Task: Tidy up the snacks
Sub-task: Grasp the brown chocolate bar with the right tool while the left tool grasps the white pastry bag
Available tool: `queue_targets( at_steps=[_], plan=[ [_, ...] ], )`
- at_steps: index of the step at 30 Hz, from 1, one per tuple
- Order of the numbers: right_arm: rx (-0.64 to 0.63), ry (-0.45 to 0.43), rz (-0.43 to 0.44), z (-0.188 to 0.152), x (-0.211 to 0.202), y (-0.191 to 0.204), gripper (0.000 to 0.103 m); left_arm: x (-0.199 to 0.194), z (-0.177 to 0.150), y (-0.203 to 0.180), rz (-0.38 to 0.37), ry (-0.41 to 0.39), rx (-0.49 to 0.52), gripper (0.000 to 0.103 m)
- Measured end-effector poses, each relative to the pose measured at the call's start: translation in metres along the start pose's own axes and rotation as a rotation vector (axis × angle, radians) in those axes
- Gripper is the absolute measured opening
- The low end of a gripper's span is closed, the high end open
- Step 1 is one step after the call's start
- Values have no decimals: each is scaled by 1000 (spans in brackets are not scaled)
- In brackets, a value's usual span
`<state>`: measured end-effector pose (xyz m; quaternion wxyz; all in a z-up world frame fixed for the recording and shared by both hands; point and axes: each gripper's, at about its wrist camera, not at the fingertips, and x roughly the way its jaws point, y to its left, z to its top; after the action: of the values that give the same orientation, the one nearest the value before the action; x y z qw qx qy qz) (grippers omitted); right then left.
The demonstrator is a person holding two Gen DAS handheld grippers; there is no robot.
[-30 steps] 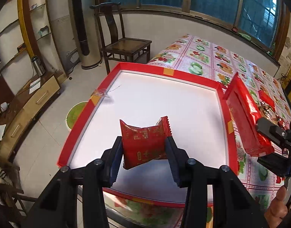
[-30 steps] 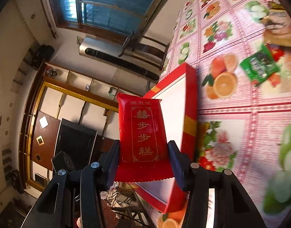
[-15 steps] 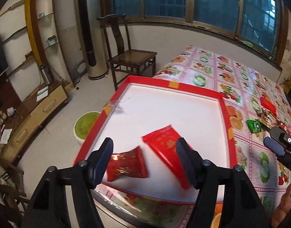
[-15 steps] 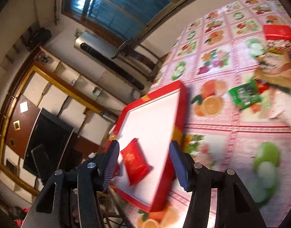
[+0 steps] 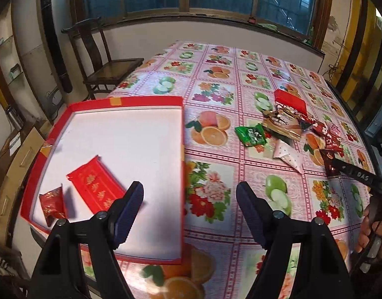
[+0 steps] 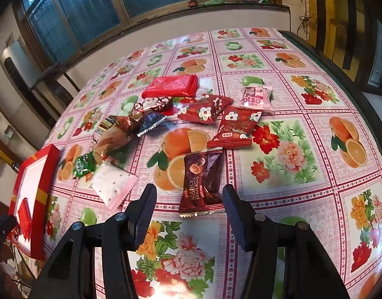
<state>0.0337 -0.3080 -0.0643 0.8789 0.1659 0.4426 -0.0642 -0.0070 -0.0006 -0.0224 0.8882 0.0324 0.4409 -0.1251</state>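
A red-rimmed white tray (image 5: 182, 134) sits at the table's left end; it also shows in the right wrist view (image 6: 45, 172). In it lie a long red packet (image 5: 96, 186) and a small red packet (image 5: 52, 204). My left gripper (image 5: 189, 201) is open and empty above the tray's right rim. My right gripper (image 6: 189, 204) is open and empty, just short of a dark brown packet (image 6: 202, 184). Behind it lies a pile of snacks: a red flower packet (image 6: 234, 130), a large red packet (image 6: 171, 86), a pink-white packet (image 6: 111, 183) and a green packet (image 6: 83, 165).
The table has a fruit-and-flower cloth (image 5: 216, 79). A wooden chair (image 5: 108, 67) stands beyond its far left corner. A dark table edge (image 6: 340, 74) runs along the right. The floor drops off left of the tray.
Both grippers opened and let go of their red packets, which now lie in the tray. Both then swung right, toward the snack pile.
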Motion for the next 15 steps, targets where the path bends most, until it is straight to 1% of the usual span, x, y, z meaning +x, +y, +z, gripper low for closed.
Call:
queue_targets(
  at_steps=[3,4,5,6,7,11,12,14,15],
  plan=[
    [-21,62,-16,0,22,9,59,5,6,-22,-28,39,-3,77],
    [-38,49,-26,1,24,11,52,8,8,-28,-25,53,-5,80],
    [-75,44,-51,1,26,16,43,10,10,-34,-18,64,-7,80],
    [-106,42,-71,0,27,20,41,13,13,-40,-14,73,-9,81],
    [-124,35,-71,-1,27,20,40,15,15,-44,-9,83,-13,81],
    [-121,-8,-39,5,26,1,35,34,23,-66,-6,140,-62,81],
    [-91,-21,1,7,25,-10,31,40,25,-72,-3,161,-79,81],
    [-6,-23,88,10,23,-32,30,50,27,-83,-13,183,-114,81],
    [30,-25,104,11,21,-39,30,55,28,-89,-9,191,-133,81]
  ],
)
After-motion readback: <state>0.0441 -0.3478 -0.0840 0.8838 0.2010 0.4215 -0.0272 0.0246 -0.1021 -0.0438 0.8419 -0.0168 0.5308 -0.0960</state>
